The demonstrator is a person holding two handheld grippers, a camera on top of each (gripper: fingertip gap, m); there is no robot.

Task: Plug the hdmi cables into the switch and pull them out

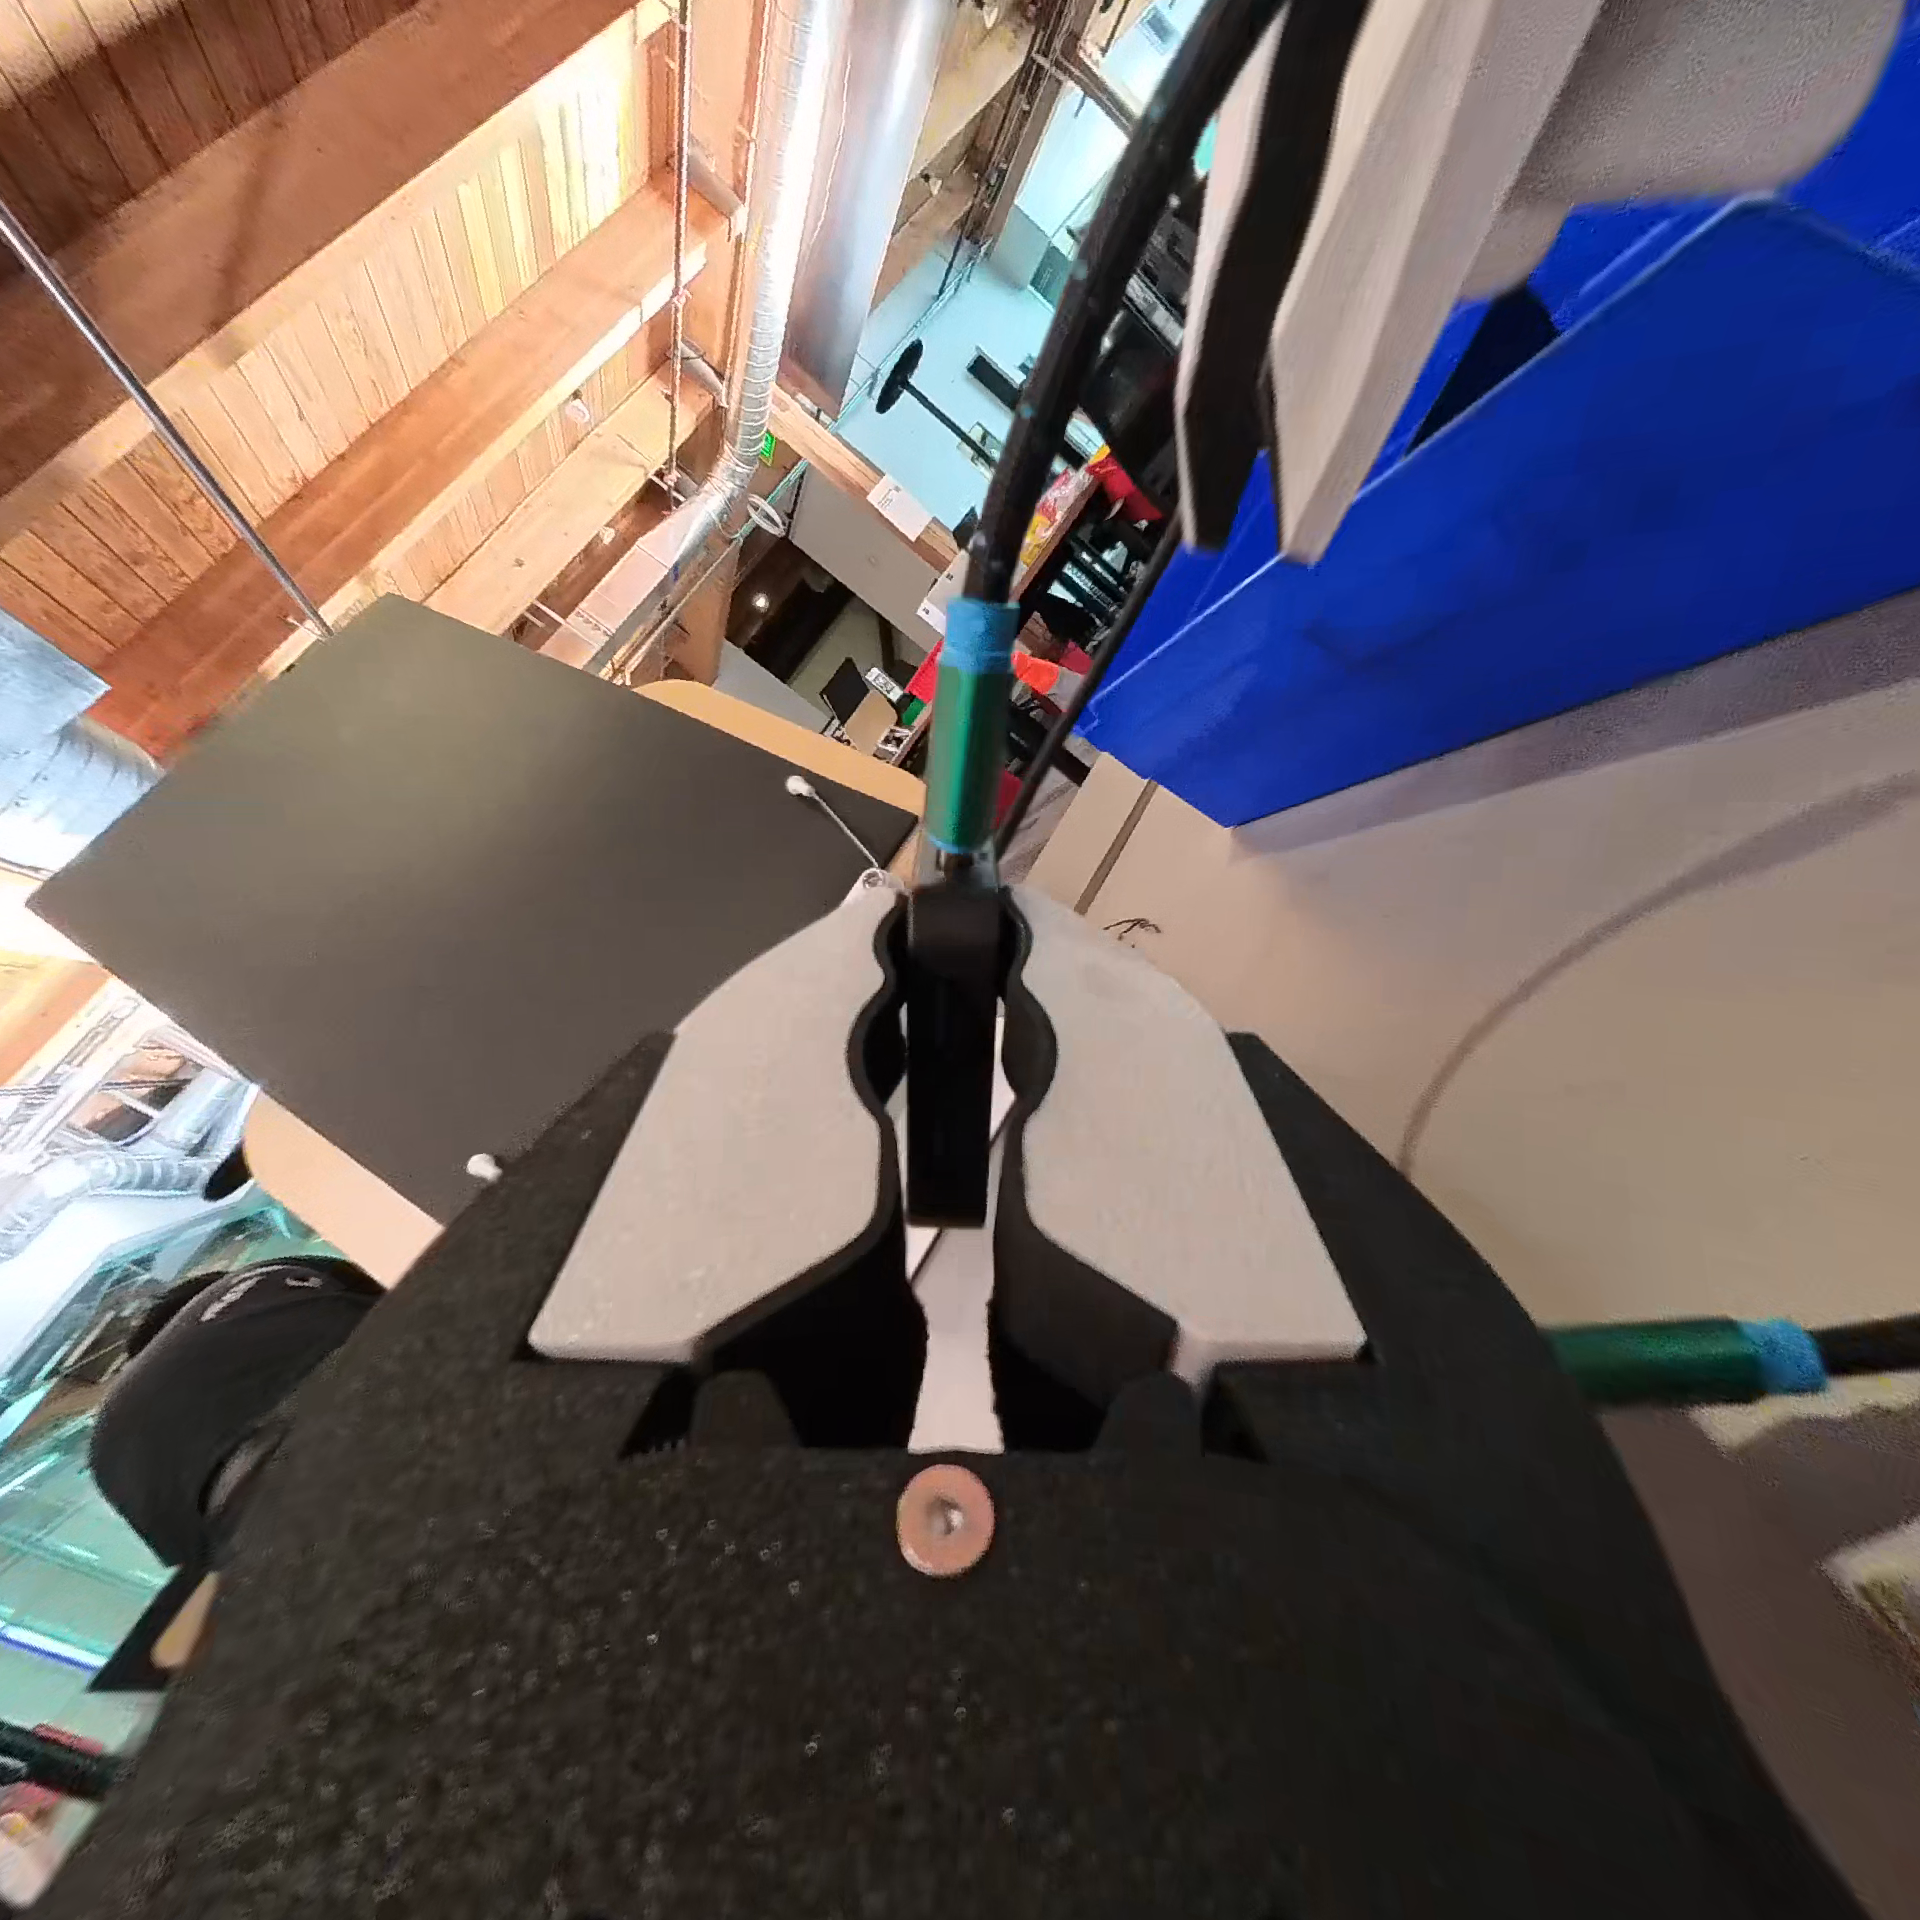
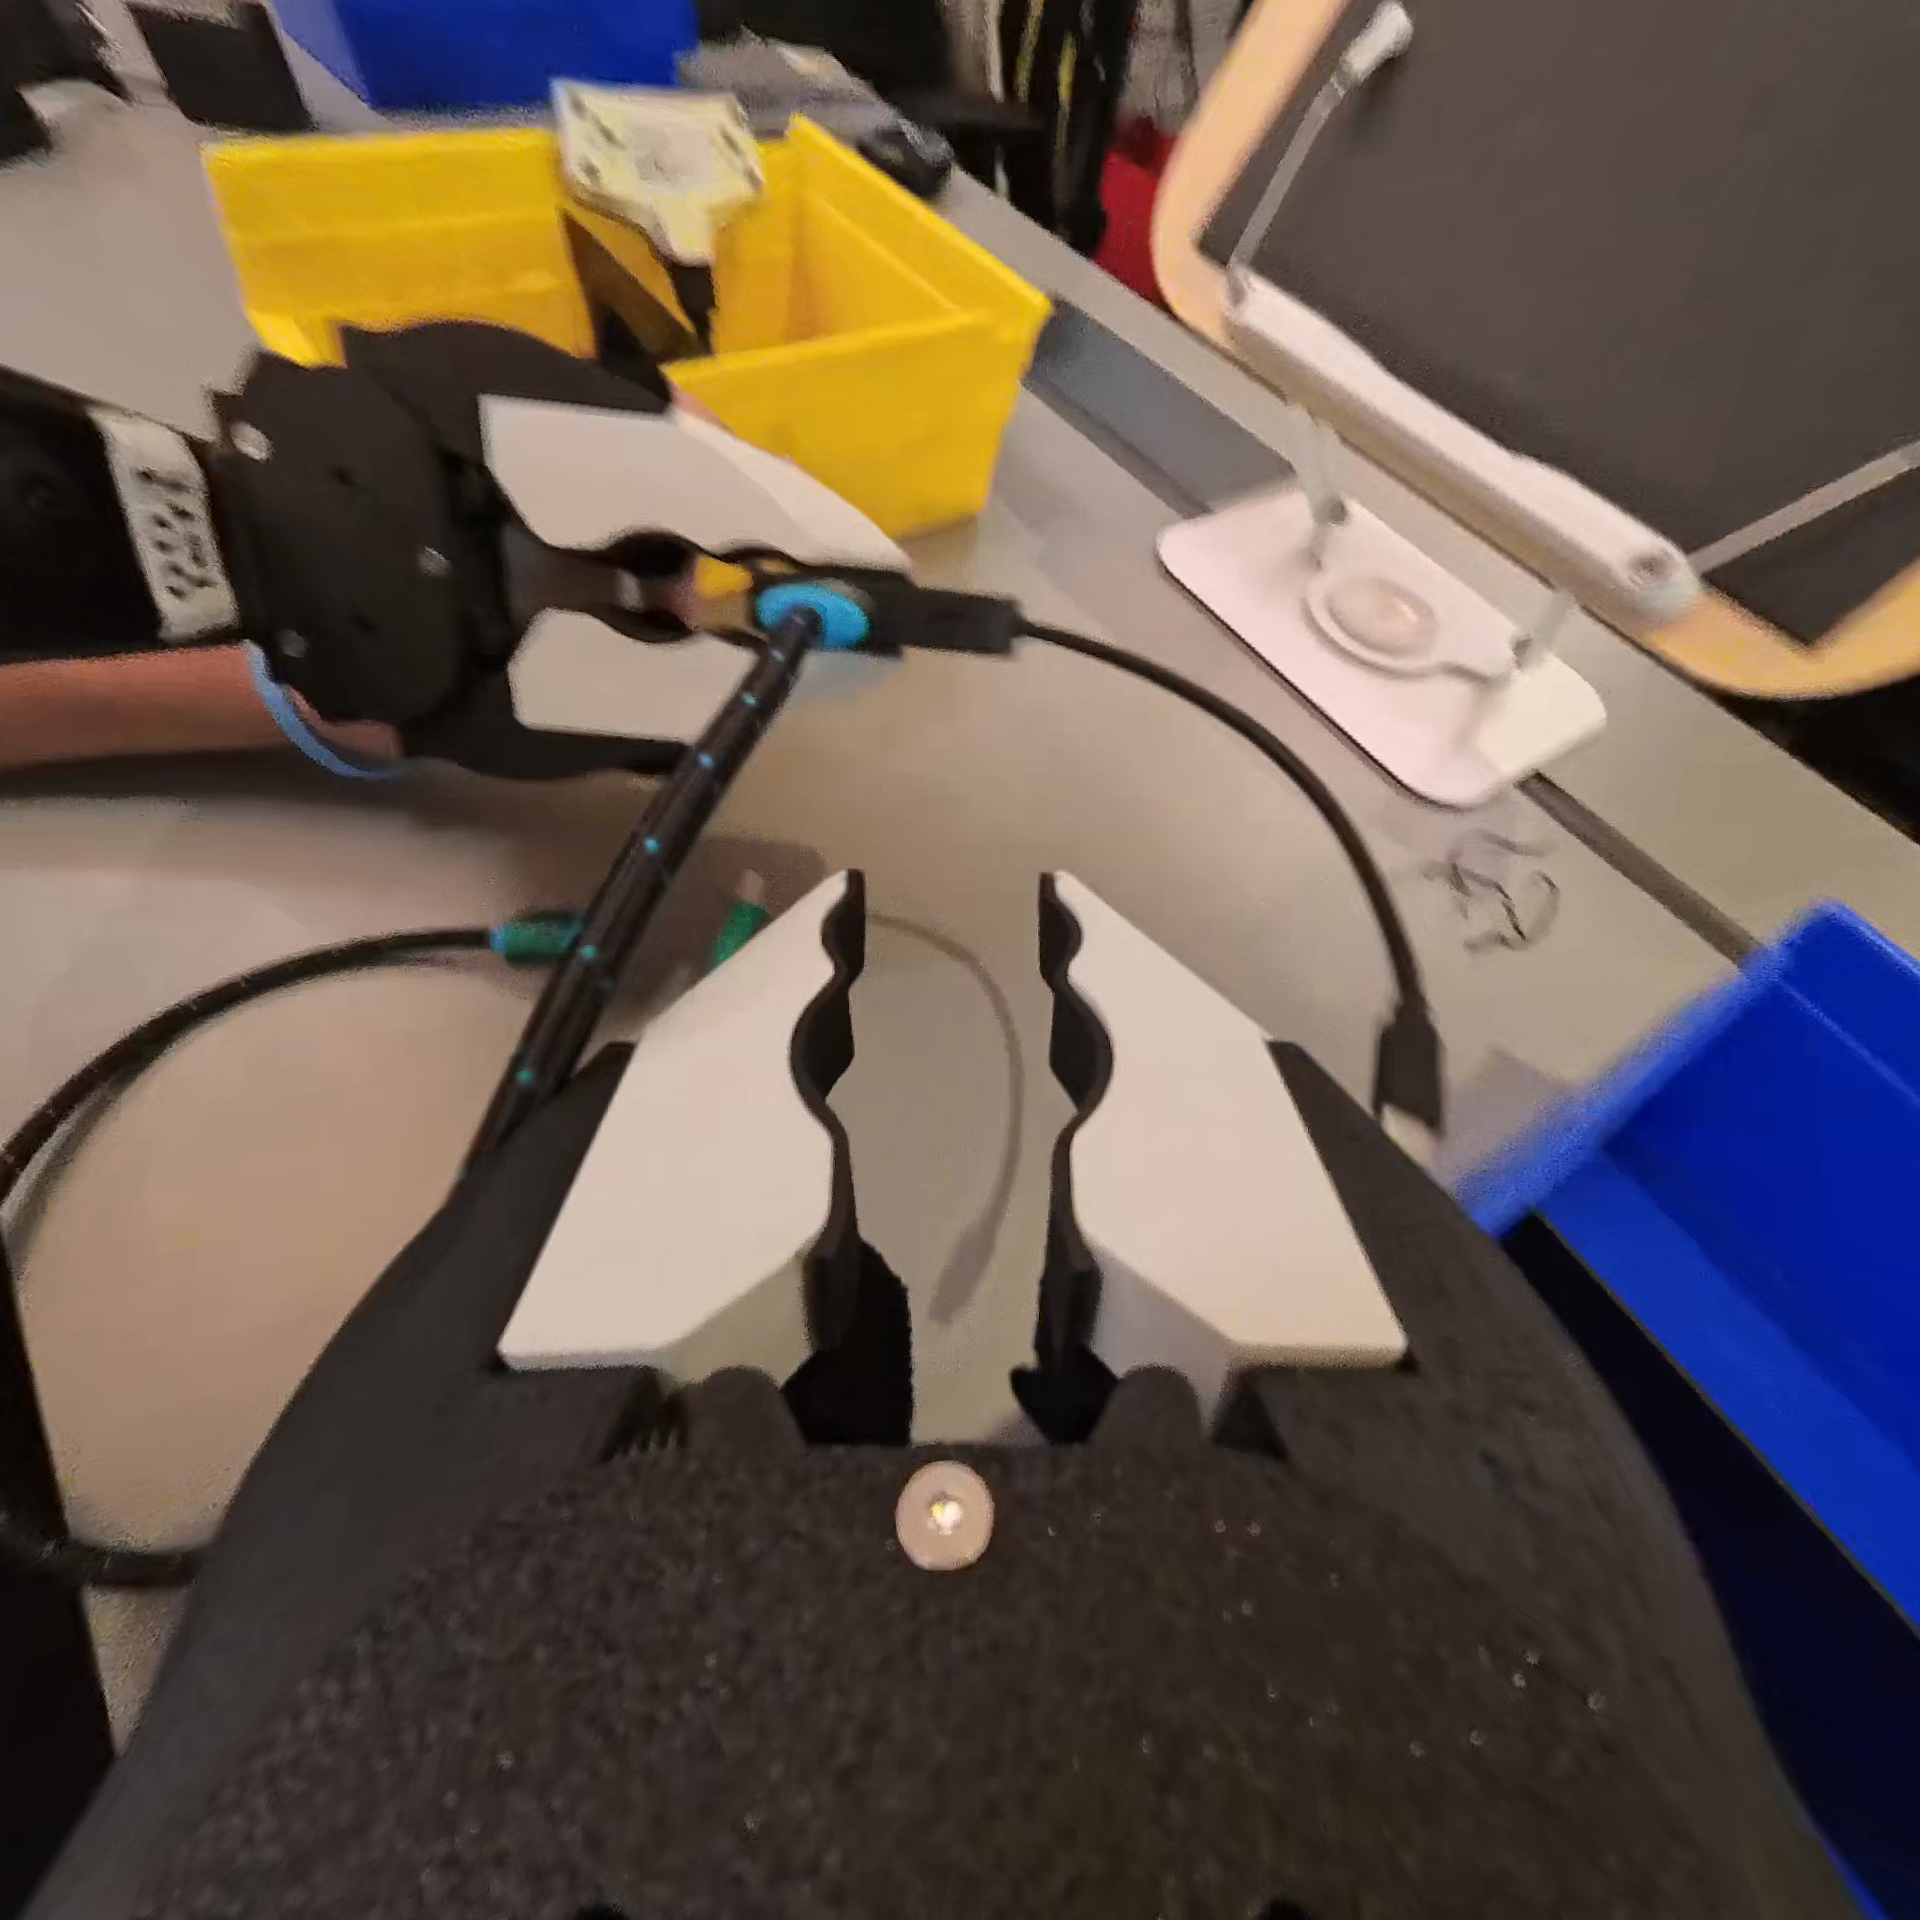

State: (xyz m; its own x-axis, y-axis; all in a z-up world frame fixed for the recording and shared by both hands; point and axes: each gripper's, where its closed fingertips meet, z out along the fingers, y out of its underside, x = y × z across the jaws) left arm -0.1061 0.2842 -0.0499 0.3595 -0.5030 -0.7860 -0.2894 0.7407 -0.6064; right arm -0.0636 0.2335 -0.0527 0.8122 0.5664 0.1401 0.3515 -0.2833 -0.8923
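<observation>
Two grippers show in the left wrist view. The left gripper [image 1: 956, 914] is clenched on a flat black switch [image 1: 948, 1070], which stands on its edge between the two white fingers [image 1: 748, 1122]. A green plug [image 1: 964, 753] with a ring of blue tape sits in the far end of the switch, and its black cable [image 1: 1049, 405] runs up and away to the top of the picture. The tips of the right gripper [image 1: 1278, 520] hang at the top right, in front of a blue bin [image 1: 1558, 582]. A second green plug [image 1: 1673, 1359] with blue tape lies at the right edge on the grey table [image 1: 1558, 1039]. A black board [image 1: 436, 883] is at the left, and above it a wooden ceiling.

In the right wrist view the right gripper [image 2: 951, 894] is released: its fingers [image 2: 707, 1122] stand apart with only the table [image 2: 935, 790] between them. Farther, at the left, the left gripper [image 2: 790, 592] holds the switch [image 2: 935, 621] above the table. The taped plug [image 2: 810, 615] points toward the camera, and its cable [image 2: 665, 852] comes down to the near left. A thin black lead [image 2: 1288, 769] curves from the right end of the switch to a small black plug [image 2: 1411, 1060] lying on the table. The other green plug [image 2: 535, 935] lies on the table at the left. A yellow bin [image 2: 831, 343] stands far, a blue bin [image 2: 1704, 1101] at the right, and a white stand [image 2: 1382, 665] far right.
</observation>
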